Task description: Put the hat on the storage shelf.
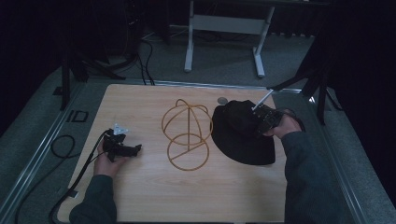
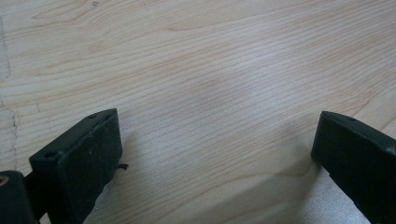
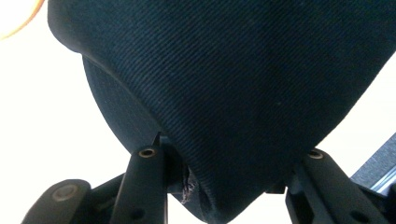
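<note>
- At nine o'clock on the wooden table (image 1: 140, 196), the left gripper (image 1: 128, 150) rests, jaws wide apart, empty.
- At three o'clock, the right gripper (image 1: 254, 122) pinches the black hat (image 1: 243, 140) beside the gold wire stand (image 1: 187, 133).

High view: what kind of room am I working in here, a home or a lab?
Most likely a lab or recording studio, not a home. The bare wooden table sits on grey carpet, dark curtains close in the sides, cables run across the floor, and a white metal stand frame rises behind.
</note>
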The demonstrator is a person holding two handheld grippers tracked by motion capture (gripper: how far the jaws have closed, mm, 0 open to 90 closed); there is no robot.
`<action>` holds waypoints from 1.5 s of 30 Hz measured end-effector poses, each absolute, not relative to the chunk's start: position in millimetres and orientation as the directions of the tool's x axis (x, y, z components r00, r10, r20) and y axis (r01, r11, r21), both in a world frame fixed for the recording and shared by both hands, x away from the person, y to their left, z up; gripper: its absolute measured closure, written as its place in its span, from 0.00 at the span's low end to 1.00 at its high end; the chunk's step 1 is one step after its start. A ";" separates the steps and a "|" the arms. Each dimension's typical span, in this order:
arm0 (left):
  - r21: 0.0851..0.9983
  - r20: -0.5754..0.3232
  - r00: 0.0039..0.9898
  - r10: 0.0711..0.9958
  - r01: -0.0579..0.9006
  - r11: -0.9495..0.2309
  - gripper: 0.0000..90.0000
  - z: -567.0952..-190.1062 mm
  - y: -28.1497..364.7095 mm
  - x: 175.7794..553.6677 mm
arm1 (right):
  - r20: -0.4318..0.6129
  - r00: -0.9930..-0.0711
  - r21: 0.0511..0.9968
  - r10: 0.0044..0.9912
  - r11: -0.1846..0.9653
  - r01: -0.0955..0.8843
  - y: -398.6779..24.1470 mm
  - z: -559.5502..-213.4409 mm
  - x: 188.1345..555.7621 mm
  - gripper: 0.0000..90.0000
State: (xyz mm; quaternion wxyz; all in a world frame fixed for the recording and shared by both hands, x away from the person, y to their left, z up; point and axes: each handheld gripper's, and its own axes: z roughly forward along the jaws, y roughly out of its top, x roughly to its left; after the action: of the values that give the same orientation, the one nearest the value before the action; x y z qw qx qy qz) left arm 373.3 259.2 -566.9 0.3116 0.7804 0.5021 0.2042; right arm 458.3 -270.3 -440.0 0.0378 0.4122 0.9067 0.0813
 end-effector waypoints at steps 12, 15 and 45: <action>0.692 0.006 0.412 0.911 0.656 -0.301 0.02 -566.9 259.1 373.3 | 0.003 -0.657 0.125 0.754 0.652 0.748 -267.6 -442.6 464.1 0.85; 0.691 0.006 0.412 0.911 0.656 -0.302 0.02 -566.9 259.2 373.3 | -0.001 -0.657 0.120 0.753 0.653 0.748 -267.0 -442.2 464.0 0.88; 0.691 0.006 0.412 0.911 0.657 -0.302 0.02 -566.9 259.1 373.3 | 0.003 -0.679 0.163 0.734 0.669 0.725 -265.8 -433.1 454.7 0.96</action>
State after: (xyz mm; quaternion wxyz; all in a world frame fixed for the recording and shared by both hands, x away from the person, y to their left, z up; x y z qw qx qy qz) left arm 373.3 259.1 -566.9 0.3115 0.7805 0.5021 0.2042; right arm 454.7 -265.8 -433.1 0.0315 0.3996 0.9130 0.0754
